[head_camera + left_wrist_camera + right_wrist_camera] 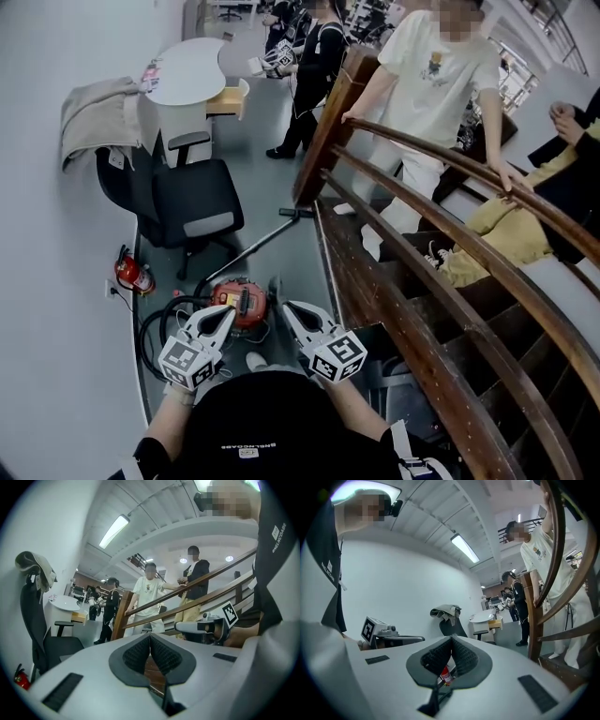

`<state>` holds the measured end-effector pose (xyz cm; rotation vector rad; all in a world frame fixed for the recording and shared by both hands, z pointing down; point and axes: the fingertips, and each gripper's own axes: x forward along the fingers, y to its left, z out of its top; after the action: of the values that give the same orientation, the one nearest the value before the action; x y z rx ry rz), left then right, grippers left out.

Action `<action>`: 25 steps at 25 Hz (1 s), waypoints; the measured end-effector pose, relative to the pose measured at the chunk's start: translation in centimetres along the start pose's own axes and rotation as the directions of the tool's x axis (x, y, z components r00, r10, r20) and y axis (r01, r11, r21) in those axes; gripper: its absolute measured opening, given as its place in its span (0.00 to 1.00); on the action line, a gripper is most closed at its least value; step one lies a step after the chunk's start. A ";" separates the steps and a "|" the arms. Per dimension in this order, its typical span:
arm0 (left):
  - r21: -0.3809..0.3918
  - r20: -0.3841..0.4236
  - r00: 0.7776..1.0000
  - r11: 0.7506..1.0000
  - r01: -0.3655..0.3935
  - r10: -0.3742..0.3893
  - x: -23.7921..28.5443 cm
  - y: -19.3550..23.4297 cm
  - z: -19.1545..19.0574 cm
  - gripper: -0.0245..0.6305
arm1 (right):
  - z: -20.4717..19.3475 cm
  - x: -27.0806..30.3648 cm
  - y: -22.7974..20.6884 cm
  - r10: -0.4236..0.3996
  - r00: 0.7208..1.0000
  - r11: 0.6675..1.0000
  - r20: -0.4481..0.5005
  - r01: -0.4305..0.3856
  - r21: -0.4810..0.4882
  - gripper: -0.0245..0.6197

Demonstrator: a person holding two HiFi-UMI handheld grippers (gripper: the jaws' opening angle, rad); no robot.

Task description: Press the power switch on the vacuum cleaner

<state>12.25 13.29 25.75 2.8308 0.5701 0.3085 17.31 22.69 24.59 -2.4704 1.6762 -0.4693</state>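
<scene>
The red vacuum cleaner [240, 301] sits on the grey floor below me, its black hose [155, 328] coiled to the left and its wand [255, 244] running away to the upper right. My left gripper [228, 311] hangs over the vacuum's left side, shut with nothing in it. My right gripper [284, 309] is just right of the vacuum, also shut and empty. In the left gripper view the pads [150, 641] meet; in the right gripper view the pads [451, 644] meet too. Neither gripper view shows the vacuum, and I cannot make out its switch.
A black office chair [192, 202] stands beyond the vacuum, and a red fire extinguisher [131, 274] sits by the left wall. The wooden stair railing [422, 216] runs along the right, with people on the steps. A white table [183, 70] stands at the back.
</scene>
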 end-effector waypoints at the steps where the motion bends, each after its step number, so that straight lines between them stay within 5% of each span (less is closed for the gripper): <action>1: 0.001 0.001 1.000 1.000 0.000 0.000 0.0 -0.2 0.0 0.06 | 0.0 -0.2 0.0 -0.001 1.000 1.000 0.003 0.001 0.001 0.08; 25: 0.003 0.022 1.000 1.000 -0.006 0.006 -0.8 -0.8 0.4 0.06 | -0.2 -1.1 0.8 0.003 1.000 1.000 0.015 -0.003 -0.006 0.08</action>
<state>11.39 13.62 25.00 2.8358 0.5576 0.2768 16.16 23.35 24.32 -2.4689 1.6776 -0.4444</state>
